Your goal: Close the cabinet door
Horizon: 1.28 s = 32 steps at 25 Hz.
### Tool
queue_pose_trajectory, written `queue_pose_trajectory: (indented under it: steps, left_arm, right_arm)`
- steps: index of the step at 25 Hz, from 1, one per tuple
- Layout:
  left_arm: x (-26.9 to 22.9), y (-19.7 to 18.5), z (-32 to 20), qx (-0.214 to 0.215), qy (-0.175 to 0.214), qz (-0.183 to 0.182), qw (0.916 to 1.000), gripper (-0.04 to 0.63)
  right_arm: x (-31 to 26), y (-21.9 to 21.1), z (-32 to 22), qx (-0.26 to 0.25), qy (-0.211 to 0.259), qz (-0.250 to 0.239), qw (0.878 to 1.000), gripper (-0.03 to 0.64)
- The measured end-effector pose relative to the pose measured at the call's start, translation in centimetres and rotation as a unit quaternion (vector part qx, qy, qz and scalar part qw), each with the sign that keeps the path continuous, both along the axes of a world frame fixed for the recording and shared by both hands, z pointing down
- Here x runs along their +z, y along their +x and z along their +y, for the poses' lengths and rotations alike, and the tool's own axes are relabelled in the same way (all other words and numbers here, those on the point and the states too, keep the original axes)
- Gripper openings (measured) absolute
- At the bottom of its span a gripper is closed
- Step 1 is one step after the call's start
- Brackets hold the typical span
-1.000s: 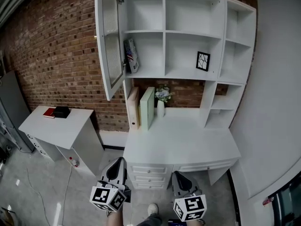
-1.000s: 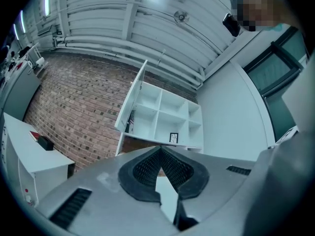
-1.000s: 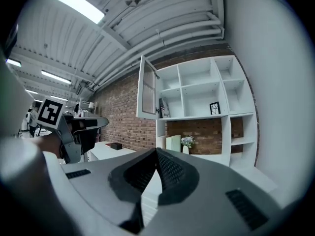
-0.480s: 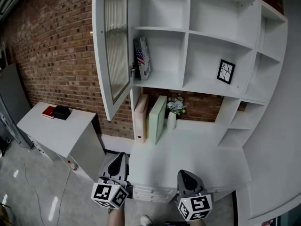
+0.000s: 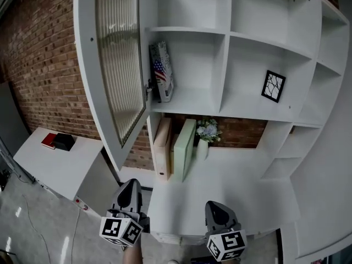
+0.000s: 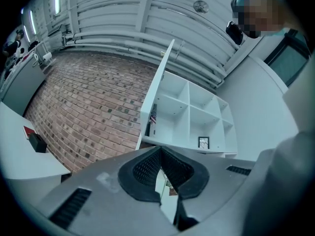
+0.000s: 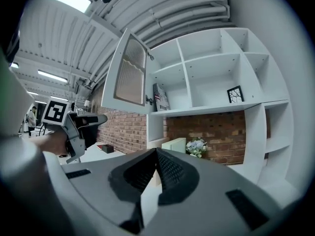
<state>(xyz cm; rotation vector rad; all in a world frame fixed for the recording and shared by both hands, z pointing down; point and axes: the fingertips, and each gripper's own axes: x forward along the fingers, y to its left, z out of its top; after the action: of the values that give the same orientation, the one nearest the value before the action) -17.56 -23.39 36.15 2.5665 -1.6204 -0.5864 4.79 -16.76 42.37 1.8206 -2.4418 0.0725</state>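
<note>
Gaping ribbed-glass cabinet door (image 5: 113, 70), rough brick wall (image 5: 44, 59)

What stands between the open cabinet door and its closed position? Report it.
Nothing visible blocks the door. The flag-printed box stands near its shelf's front edge; whether it overhangs is unclear.

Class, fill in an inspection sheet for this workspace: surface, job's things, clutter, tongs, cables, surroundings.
Surface: white desk top, mostly bare.
Job's things: white cabinet door with ribbed glass panel, wide open.
Clutter: flag-printed box, black-framed picture on shelves; beige folder, pale green folder, small vase of flowers on desk.
Tongs: left tongs, right tongs both shut, empty.
Cables: thin white cable on floor.
Surroundings: red brick wall; white side cabinet.
</note>
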Motion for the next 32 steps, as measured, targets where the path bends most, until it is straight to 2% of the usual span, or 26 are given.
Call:
queue_pose_trajectory:
  steps: [7,9,14,18,22,26,28,32]
  left_arm:
    - [0.3,0.6,-2.2,0.004,-0.005,-0.019,0.9998,0.012]
    - [-0.1,0.1,-2.6,-0.006,-0.003,-0.021,0.9998,0.012]
    - [-0.4,-0.5,-3.1,-0.030,-0.002,-0.052,0.9982,0.012]
    - [-1.5,-2.4,-2.7,-0.057,0.008,-0.045,0.9973,0.014]
    - [-4.2,-3.0,-1.7,-0.063,0.040,-0.025,0.9969,0.020]
    - [-3.7,-3.2,-1.8,-0.085,0.037,-0.097,0.9910,0.051]
    - [-3.5,-2.9,-1.9,-0.078,0.034,-0.107,0.9907,0.102]
    - [-4.1,-2.4,-1.6,-0.068,0.039,-0.104,0.9915,0.112]
  right_arm:
    - [0.2,1.3,-2.5,0.011,-0.012,-0.006,1.000,0.002]
    - [-0.2,0.9,-3.3,0.000,-0.007,-0.007,1.000,0.002]
    - [-0.7,-0.7,-4.6,-0.035,0.000,-0.003,0.999,0.002]
    - [-1.0,-2.6,-5.0,-0.068,0.010,-0.003,0.998,0.002]
    - [-1.3,-3.5,-4.8,-0.087,0.012,-0.005,0.996,0.002]
    - [-1.1,-3.4,-4.6,-0.088,0.009,-0.005,0.996,0.002]
    - [-0.9,-3.0,-4.6,-0.084,0.007,-0.006,0.996,0.002]
    - [-0.9,-2.5,-4.4,-0.078,0.008,-0.012,0.997,0.002]
